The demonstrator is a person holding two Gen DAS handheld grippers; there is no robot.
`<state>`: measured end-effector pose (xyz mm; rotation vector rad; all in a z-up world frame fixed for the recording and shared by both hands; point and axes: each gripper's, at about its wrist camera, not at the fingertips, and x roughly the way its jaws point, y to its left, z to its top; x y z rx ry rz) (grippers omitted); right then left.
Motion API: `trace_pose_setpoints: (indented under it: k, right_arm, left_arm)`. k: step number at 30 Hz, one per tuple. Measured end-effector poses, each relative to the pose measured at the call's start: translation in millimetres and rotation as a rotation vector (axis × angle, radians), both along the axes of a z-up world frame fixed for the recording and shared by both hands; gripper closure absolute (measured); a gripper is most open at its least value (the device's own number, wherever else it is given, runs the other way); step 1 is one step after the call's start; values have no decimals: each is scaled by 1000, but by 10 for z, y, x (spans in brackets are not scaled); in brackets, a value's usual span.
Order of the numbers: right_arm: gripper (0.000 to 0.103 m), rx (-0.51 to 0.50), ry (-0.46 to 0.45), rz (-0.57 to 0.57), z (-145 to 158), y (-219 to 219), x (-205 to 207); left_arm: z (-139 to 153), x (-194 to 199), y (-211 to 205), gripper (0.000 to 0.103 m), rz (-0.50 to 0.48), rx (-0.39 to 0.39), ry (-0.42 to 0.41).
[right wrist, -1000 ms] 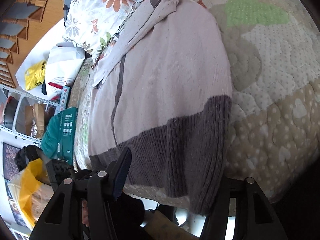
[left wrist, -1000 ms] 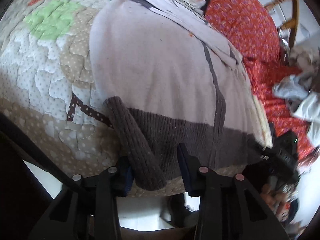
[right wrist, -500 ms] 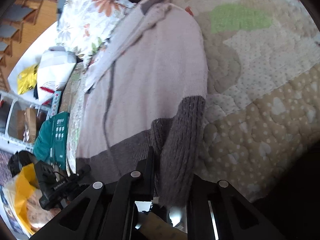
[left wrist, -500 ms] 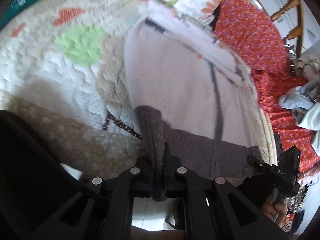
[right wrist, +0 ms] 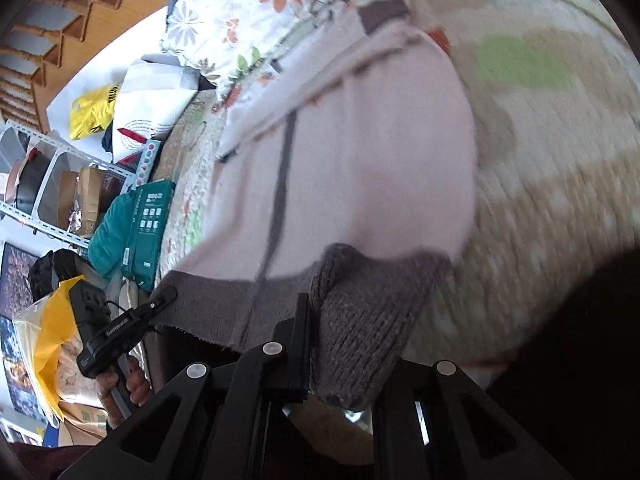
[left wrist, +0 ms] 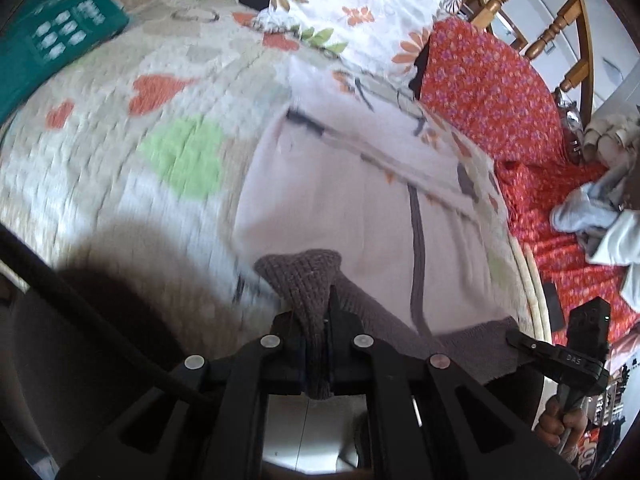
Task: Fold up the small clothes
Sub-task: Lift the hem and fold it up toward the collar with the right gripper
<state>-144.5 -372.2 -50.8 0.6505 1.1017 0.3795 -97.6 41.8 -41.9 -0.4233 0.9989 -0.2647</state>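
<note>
A pale pink knitted sweater [left wrist: 360, 208] with a dark ribbed hem [left wrist: 460, 344] lies flat on a quilted bedspread [left wrist: 120, 184]. My left gripper [left wrist: 318, 320] is shut on one bunched corner of the hem, raised a little off the quilt. In the right wrist view the same sweater [right wrist: 380, 160] spreads away from me. There my right gripper [right wrist: 348, 344] is shut on the other hem corner [right wrist: 360, 312], and the cloth hides its right finger. Each gripper shows in the other's view, held in a hand: the right gripper [left wrist: 560, 356], and the left gripper [right wrist: 120, 328].
A floral pillow [left wrist: 360, 12] and a red flowered cloth [left wrist: 488, 92] lie beyond the sweater. A teal box [left wrist: 56, 44] sits at the quilt's far left, loose clothes [left wrist: 600, 216] at the right. A wooden chair [left wrist: 560, 28], a shelf [right wrist: 48, 184] and a yellow bag [right wrist: 52, 320] stand beside the bed.
Both grippers stood open around the hem corners a second ago. They have shut on the hem and risen, lifting the sweater's near edge off the quilt.
</note>
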Motion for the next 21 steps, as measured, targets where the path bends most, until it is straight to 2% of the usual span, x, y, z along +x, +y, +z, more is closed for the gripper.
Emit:
trace_pose_setpoints:
  k: [6,8,12,19,21]
  right_arm:
    - [93,-3,-107,-61,385,-83,857]
    - [93,18,-118,-94,449,-144,1202]
    - [93,1,-120,-154,413,-178,1883]
    - [93,-47,-82,-166,188,-212,2611]
    - [92,-45,-77,-167,113,-234,2787]
  left_arm:
    - [258,938,-137,97,32,8,-62]
    - [331,1322,-265,97,46,5,-79]
    - [278,1891,-462,97,79,17,-64]
    - [53,2603,-621,96,93,60,-4]
    - [-4,2735,-603,96,106,52,10]
